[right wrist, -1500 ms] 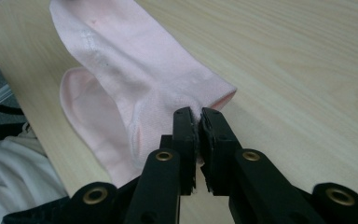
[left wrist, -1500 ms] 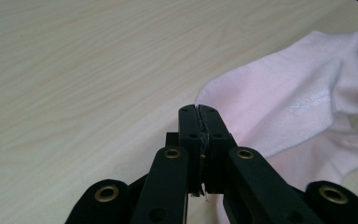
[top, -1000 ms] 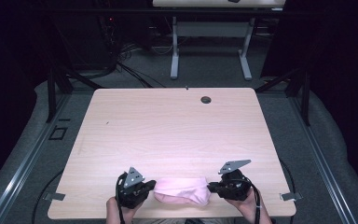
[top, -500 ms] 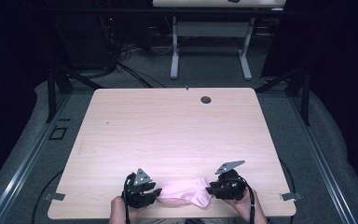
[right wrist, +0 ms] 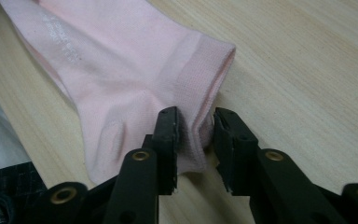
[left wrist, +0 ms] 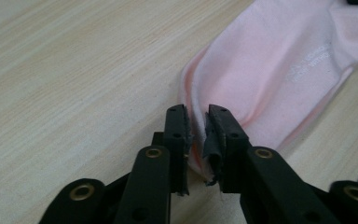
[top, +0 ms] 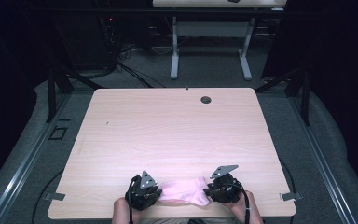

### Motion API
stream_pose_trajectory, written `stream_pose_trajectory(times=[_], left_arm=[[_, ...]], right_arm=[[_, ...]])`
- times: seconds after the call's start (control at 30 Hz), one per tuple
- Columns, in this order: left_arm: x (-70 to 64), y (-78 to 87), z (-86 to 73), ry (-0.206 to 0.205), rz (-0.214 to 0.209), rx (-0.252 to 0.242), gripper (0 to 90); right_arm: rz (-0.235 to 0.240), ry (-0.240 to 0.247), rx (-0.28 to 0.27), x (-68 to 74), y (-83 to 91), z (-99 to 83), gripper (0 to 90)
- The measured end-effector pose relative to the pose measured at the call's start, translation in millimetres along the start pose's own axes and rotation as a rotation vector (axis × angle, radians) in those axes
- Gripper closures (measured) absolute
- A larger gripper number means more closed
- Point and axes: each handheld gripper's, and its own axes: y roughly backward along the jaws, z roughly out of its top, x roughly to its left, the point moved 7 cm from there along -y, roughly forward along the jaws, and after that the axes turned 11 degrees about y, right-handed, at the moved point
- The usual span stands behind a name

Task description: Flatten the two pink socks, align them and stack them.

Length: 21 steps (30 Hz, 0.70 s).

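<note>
At the near edge of the table (top: pixel 168 126) we see a pink sock (top: pixel 184 192) lying flat between the two grippers, each held in a hand coming in from the bottom of the high view.

On the left, the left gripper (top: pixel 145 192) meets the sock's left end. In the left gripper view its jaws are drawn narrow, pinching a thin fold of the sock's (left wrist: pixel 270 70) edge between them, and small pale lettering shows on the fabric farther along.

On the right, the right gripper (top: pixel 223 187) meets the sock's right end. In the right gripper view its jaws stand a little apart, with the ribbed cuff (right wrist: pixel 205 70) bunched between them; we cannot tell whether they press it. The cuff's opening lies on the wood just beyond the jaw tips.
</note>
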Motion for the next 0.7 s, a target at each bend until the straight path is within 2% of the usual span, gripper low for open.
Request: stream_pose_trajectory(times=[0.13,0.3,0.5,0.53,0.6,0.7], left_arm=[[0.5,1.3,-2.2,-0.001,0.005,-0.006,86.7],[0.9,2.8,-4.8,0.006,0.008,-0.013,87.4],[1.2,1.9,-3.9,0.016,-0.002,-0.027,86.1],[1.2,1.8,-3.5,0.029,-0.001,-0.03,82.4],[2.8,4.7,-1.5,0.047,0.0,-0.042,66.9],[5.9,14.3,2.9,0.071,0.002,-0.094,42.8]], right_arm=[[-0.004,0.009,-0.001,-1.8,-0.3,0.0,77.4],[-0.033,0.025,0.014,-5.1,0.5,0.6,78.8],[-0.046,0.018,0.014,-6.8,0.4,1.0,78.3],[-0.044,0.016,0.015,-6.7,0.6,0.9,77.7],[-0.043,0.017,0.016,-6.8,0.8,0.8,74.4],[-0.038,0.016,-0.011,-8.4,5.3,1.1,58.5]])
